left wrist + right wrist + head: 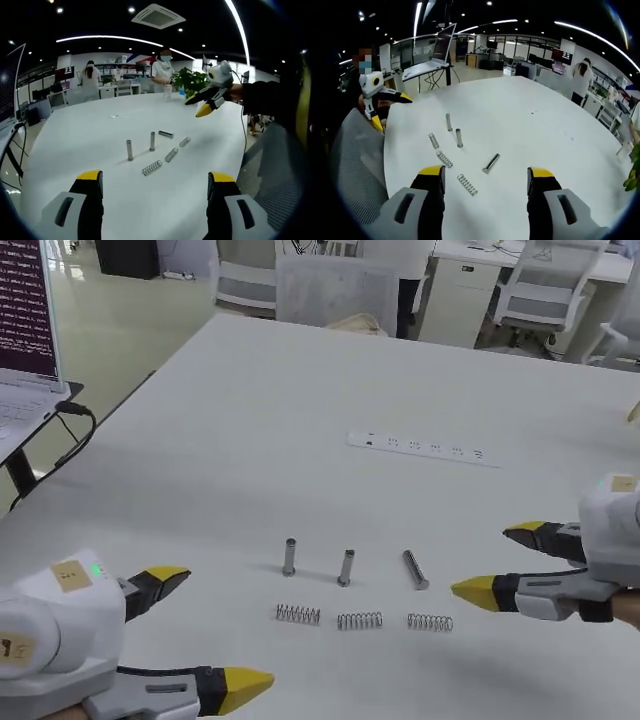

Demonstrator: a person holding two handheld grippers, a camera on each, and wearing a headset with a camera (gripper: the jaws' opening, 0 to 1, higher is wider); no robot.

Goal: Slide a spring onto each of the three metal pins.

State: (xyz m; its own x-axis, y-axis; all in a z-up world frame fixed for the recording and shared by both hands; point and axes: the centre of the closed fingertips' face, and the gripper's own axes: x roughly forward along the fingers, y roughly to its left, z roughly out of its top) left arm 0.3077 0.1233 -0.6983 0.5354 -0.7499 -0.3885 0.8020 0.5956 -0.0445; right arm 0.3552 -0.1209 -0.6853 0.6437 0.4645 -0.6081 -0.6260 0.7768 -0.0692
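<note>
Left gripper [212,628] hangs over the near left corner of the table [300,390], jaws wide apart, nothing between them. Right gripper [497,560] is over the near right side, jaws also spread wide, holding nothing. Between them, close to the near edge, three springs [360,620] lie loose in a row, apart from each other. Just behind each spring is a pin: left pin [289,556] upright, middle pin [346,567] upright, right pin [415,569] lying on its side. Springs and pins are apart. Farther in, toward the table's middle, lies a white power strip [423,449]. Off the left edge, an open laptop [25,330].
</note>
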